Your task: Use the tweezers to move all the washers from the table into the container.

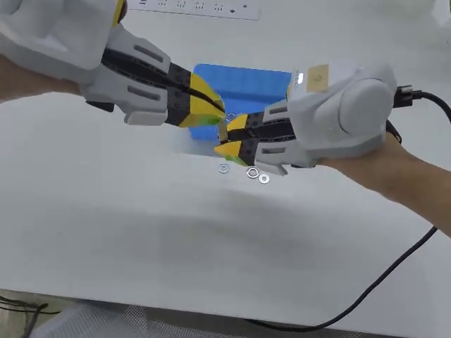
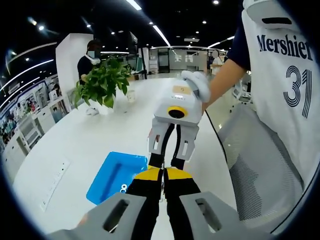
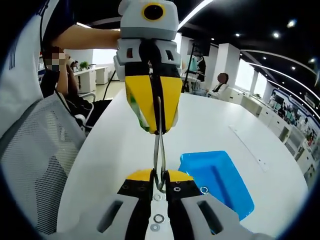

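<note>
Right gripper [image 3: 159, 176]: fingers closed on the tweezers' [image 3: 159, 150] near end.
Left gripper [image 3: 159, 129]: opposite, fingers closed on the far end.
Container [image 3: 220, 172]: blue, right of tweezers, on tabletop [image 3: 100, 165].
Washers [image 3: 159, 218]: on tabletop beneath right fingers; one at container's near corner.

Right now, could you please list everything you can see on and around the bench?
tweezers: one, metal, running between the two grippers' jaws
washers: three, silver, on the table on the near side of the container; at least one more inside it
container: one, blue, beyond the grippers
table: one, white
power strip: one, white, at the table's far edge
cable: one, black, trailing from the right gripper
potted plant: one, green, farther along the table
left gripper: grey, yellow tips, shut on the tweezers
right gripper: grey, yellow tips, shut on the tweezers
</note>
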A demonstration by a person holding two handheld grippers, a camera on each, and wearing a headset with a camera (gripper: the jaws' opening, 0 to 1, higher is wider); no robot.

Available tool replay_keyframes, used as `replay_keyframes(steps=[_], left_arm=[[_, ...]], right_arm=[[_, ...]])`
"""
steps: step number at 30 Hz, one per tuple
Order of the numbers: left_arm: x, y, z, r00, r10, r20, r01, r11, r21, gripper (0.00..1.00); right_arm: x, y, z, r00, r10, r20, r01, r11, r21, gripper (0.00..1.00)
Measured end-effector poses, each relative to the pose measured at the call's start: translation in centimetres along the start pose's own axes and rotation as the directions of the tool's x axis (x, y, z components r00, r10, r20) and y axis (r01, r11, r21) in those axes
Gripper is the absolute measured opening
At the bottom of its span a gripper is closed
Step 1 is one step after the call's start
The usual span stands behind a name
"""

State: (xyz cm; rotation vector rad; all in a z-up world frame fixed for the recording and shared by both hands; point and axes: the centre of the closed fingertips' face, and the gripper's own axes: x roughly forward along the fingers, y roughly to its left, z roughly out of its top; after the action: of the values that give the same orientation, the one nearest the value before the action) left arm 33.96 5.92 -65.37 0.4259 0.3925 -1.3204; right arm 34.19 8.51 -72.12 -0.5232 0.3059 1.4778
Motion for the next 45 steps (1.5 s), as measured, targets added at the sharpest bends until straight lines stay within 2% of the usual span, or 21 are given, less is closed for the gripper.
replay_keyframes(steps=[7, 11, 15, 21, 26, 33, 39, 45], left_arm=[[0.0, 1.6, 1.8, 1.0000, 0.003, 0.008, -0.004, 0.999, 0.048, 0.05], [0.3, 2.6, 2.4, 1.0000, 0.003, 0.007, -0.003, 0.997, 0.074, 0.05], [0.7, 3.7, 2.6, 0.9999, 0.002, 0.012, -0.003, 0.996, 0.089, 0.05], [2.2, 5.3, 2.5, 0.9997, -0.009, 0.025, 0.006, 0.993, 0.117, 0.05], [3.9, 6.5, 1.5, 0.9996, -0.023, 0.016, 0.022, 0.993, 0.116, 0.05], [5.9, 7.6, -0.4, 0.9990, -0.045, 0.000, 0.045, 0.995, 0.089, 0.05], [6.7, 8.4, -1.4, 0.9986, -0.052, -0.005, 0.052, 0.997, 0.065, 0.05], [7.0, 8.5, -2.3, 0.9982, -0.058, -0.013, 0.059, 0.997, 0.041, 0.05]], right_arm=[[-0.8, -2.3, 1.1, 0.9990, -0.041, 0.016, 0.041, 0.999, -0.027, 0.10], [-1.0, -3.7, 1.2, 0.9974, -0.067, 0.025, 0.067, 0.997, -0.026, 0.10], [-1.2, -5.1, 0.9, 0.9956, -0.092, 0.019, 0.093, 0.995, -0.037, 0.10], [-1.4, -7.0, -0.4, 0.9928, -0.120, 0.001, 0.120, 0.992, -0.027, 0.10], [-0.9, -8.7, -2.7, 0.9917, -0.128, -0.013, 0.128, 0.992, 0.012, 0.10], [0.1, -9.6, -5.5, 0.9918, -0.119, -0.045, 0.122, 0.991, 0.048, 0.10], [0.9, -10.1, -6.7, 0.9926, -0.108, -0.056, 0.112, 0.991, 0.077, 0.10], [1.6, -10.0, -7.5, 0.9937, -0.090, -0.067, 0.096, 0.992, 0.088, 0.10]])
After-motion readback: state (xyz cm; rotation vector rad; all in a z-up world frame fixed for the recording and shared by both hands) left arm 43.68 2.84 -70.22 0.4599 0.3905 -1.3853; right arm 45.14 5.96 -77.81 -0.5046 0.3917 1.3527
